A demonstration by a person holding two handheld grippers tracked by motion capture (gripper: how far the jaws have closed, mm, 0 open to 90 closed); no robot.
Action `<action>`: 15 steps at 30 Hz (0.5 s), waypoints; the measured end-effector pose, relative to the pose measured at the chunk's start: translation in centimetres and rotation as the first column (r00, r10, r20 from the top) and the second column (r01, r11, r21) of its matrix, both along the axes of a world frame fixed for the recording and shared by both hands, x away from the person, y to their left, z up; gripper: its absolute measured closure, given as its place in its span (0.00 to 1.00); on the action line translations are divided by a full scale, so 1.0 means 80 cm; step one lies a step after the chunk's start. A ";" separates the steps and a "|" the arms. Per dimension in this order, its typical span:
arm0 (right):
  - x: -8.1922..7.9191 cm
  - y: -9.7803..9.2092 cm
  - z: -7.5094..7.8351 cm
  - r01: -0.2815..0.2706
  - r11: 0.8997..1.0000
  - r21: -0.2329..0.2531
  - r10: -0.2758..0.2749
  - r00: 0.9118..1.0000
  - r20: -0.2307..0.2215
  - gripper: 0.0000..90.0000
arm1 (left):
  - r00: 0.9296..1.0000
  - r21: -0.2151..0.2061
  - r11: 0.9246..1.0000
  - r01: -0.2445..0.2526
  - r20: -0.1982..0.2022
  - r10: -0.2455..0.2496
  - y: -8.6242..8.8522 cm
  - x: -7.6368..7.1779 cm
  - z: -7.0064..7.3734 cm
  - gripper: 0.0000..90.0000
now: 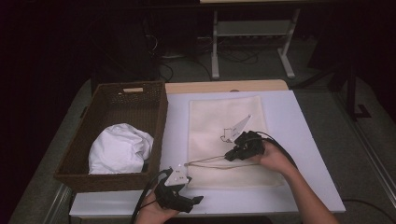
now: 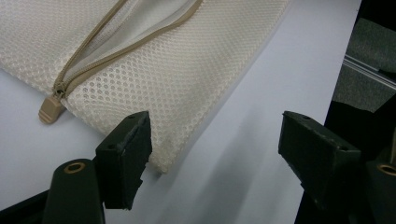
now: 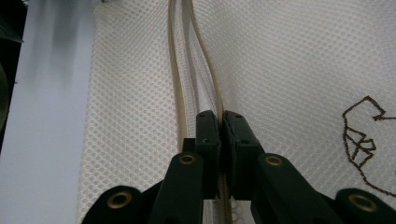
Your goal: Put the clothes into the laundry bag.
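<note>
While the right gripper (image 3: 220,122) pinches the mesh bag's (image 3: 289,70) zipper, the left gripper (image 2: 215,149) hangs with fingers apart beside its corner.

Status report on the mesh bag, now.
Right gripper shut on zipper edge of mesh bag. Left gripper open, off bag's corner. Nothing in the way.
</note>
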State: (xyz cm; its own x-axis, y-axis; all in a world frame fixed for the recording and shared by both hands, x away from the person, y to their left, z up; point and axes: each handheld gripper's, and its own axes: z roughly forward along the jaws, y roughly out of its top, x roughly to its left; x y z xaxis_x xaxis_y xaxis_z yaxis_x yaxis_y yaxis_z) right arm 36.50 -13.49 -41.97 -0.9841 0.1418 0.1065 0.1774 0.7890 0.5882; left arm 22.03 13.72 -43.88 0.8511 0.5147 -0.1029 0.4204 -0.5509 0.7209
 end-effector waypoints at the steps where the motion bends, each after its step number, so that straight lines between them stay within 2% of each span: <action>1: 0.000 -0.001 0.001 0.000 1.000 0.005 0.000 1.000 -0.002 0.94 | 1.000 0.000 1.000 0.000 0.000 0.000 0.000 0.000 0.000 0.28; 9: 0.002 -0.009 0.014 0.005 0.999 0.049 -0.005 1.000 -0.007 0.94 | 1.000 -0.019 1.000 -0.001 -0.014 0.001 -0.007 0.002 0.013 0.27; 15: 0.004 -0.016 0.026 0.018 0.997 0.081 -0.018 1.000 -0.002 0.94 | 0.998 -0.032 0.999 -0.006 -0.055 0.004 -0.009 0.011 0.024 0.24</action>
State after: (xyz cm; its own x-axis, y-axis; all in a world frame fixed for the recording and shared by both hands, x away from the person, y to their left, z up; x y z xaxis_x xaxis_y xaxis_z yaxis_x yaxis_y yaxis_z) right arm 36.80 -14.80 -39.88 -0.9814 0.1499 0.1198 0.1916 0.7354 0.6500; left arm 22.88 12.97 -41.95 0.8413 0.5144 -0.1659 0.4623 -0.5260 0.7139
